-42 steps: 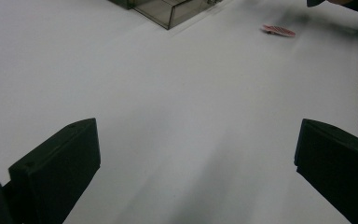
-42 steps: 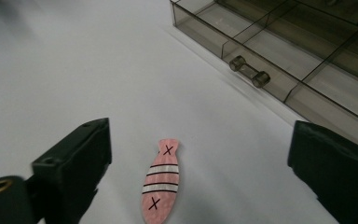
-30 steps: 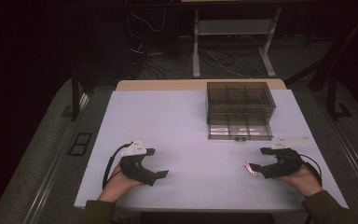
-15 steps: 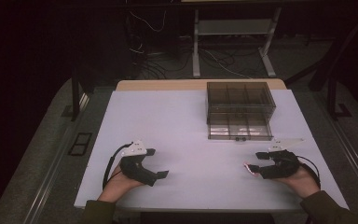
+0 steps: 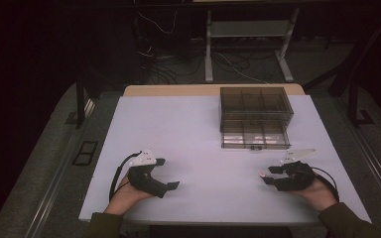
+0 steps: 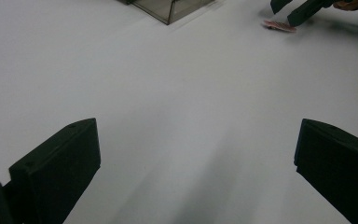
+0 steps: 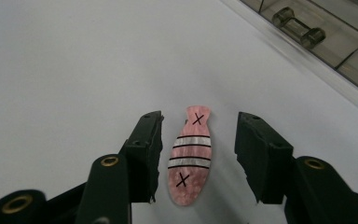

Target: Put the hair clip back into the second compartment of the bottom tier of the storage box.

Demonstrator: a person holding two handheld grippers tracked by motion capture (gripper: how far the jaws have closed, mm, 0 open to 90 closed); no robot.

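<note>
Pink hair clip (striped, with two black crosses) lies flat on the white table between the right claw jaws, which have just been closing, gaps remaining either side.

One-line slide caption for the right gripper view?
Right gripper, jaws just closing, straddles a flat pink hair clip on the white table, pads not yet touching it.

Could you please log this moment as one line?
right tongs: closing round pink clip, not touching | left tongs: open, idle | drawer box: shut
</note>
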